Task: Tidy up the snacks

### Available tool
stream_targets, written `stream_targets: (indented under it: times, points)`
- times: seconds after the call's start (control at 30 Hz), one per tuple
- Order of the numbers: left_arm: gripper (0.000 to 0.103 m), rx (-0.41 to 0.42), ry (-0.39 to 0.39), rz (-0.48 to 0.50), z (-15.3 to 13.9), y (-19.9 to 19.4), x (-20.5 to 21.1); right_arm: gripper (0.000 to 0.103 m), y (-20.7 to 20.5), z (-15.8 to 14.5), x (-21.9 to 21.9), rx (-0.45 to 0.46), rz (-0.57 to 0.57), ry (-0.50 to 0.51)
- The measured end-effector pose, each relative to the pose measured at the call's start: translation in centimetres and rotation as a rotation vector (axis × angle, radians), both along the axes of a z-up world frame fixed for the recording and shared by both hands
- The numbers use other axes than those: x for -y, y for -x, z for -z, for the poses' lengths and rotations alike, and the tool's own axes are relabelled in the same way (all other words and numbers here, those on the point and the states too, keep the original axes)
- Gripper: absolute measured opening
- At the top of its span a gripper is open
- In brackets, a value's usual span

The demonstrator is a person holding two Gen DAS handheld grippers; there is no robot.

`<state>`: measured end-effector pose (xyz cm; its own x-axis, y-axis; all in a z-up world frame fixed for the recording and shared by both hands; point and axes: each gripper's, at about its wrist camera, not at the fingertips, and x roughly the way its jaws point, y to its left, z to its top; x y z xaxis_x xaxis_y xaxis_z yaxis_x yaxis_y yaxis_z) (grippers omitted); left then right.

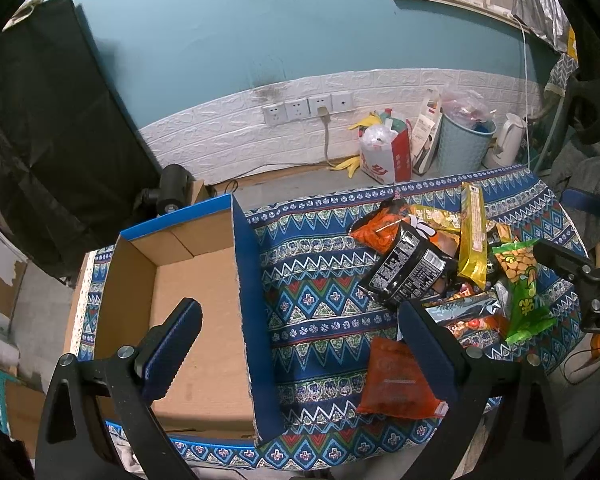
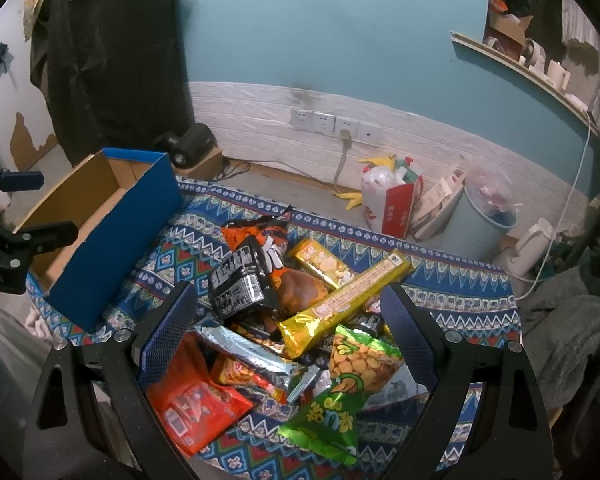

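A pile of snack packets lies on the patterned cloth: a black packet (image 1: pixel 406 270) (image 2: pixel 240 280), a long yellow bar (image 1: pixel 473 236) (image 2: pixel 348 300), a green peanut bag (image 1: pixel 520 284) (image 2: pixel 348 380) and an orange-red packet (image 1: pixel 398 384) (image 2: pixel 196 404). An empty blue cardboard box (image 1: pixel 196 312) (image 2: pixel 112 236) stands left of the pile. My left gripper (image 1: pixel 300 340) is open, straddling the box's right wall, holding nothing. My right gripper (image 2: pixel 292 332) is open above the pile, holding nothing.
The patterned cloth (image 1: pixel 312 280) (image 2: pixel 460 296) covers a small table. Behind it on the floor stand a red-white bag (image 2: pixel 388 204), a pale blue bin (image 2: pixel 484 220) and a white kettle (image 2: pixel 532 248). A black cover (image 1: pixel 40 128) hangs at the left.
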<state>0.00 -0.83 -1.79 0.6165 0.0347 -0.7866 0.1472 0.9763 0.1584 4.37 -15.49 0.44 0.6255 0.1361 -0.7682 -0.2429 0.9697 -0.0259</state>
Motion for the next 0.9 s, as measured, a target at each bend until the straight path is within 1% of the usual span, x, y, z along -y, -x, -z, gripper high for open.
stream_targets:
  times: [0.23,0.43,0.6,0.8,0.9]
  points:
    - [0.1,-0.002,-0.006,0.005,0.2,0.1,0.0,0.091,-0.1,0.1,0.0,-0.017,0.015,0.035]
    - [0.1,-0.017,-0.005,0.021,0.6,0.0,0.1,0.091,-0.2,0.5,0.7,-0.039,0.034,0.029]
    - [0.1,-0.021,-0.025,0.032,1.1,-0.2,0.5,0.091,-0.3,0.9,1.1,-0.05,0.044,0.027]
    - [0.1,-0.048,-0.026,0.067,2.1,-0.8,1.3,0.091,-0.4,1.6,1.6,-0.082,0.064,0.032]
    - [0.1,-0.076,-0.02,0.094,3.0,-1.2,1.9,0.091,-0.7,2.5,2.2,-0.116,0.086,0.052]
